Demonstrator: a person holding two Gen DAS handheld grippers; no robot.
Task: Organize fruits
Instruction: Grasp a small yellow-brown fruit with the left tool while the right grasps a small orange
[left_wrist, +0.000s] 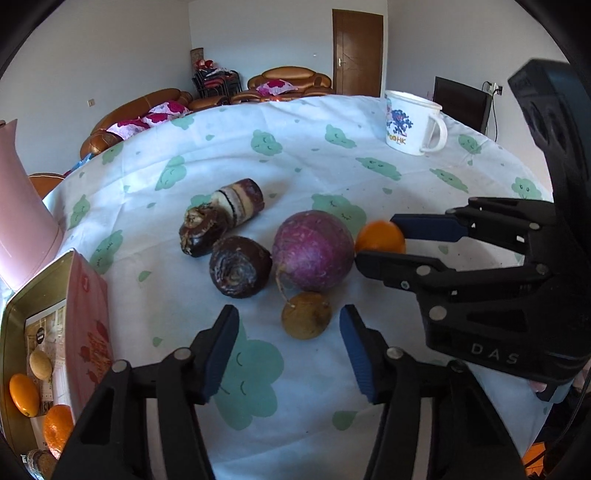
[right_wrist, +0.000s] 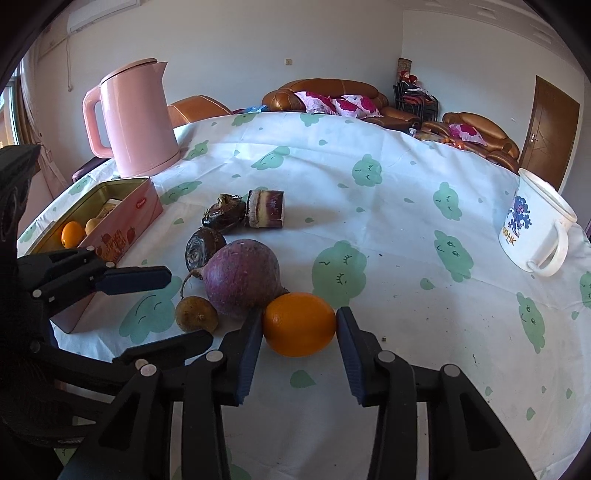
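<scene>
While the right hand-held gripper clamps the orange, only the left view shows the left hand-held gripper open

Black gripper linkages, silver rivets, blue pads, "DAS" lettering.

pink kettle upper left, standing on the cloud-print tablecloth | white mug with blue print at right edge, handle toward the camera | brown sofa with flowered cushions along the back wall | brown door top centre
</scene>
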